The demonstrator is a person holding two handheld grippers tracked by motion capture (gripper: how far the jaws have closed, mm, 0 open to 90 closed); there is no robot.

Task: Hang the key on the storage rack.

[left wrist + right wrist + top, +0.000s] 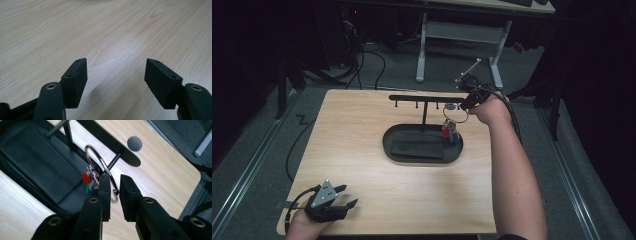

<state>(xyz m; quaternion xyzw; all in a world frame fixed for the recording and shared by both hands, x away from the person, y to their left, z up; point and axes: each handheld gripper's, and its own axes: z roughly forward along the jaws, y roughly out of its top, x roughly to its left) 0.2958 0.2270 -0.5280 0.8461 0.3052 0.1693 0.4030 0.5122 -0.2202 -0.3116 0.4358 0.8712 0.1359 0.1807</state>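
Keyring [100, 162] hangs on the far-right peg of the rack [424, 98], above the tray [422, 157]. Right gripper [115, 192] fingers stand narrowly apart with the ring between them, whether gripping I cannot tell. Left gripper [339, 196] rests near-left on the bench [412, 200], fingers wide open, empty.

A light wooden table [377, 165] stands on grey carpet [257, 150] in a dim room. Beyond the table, a white-legged desk [462, 30] stands; black cables [362, 60] trail over the floor left of that desk.
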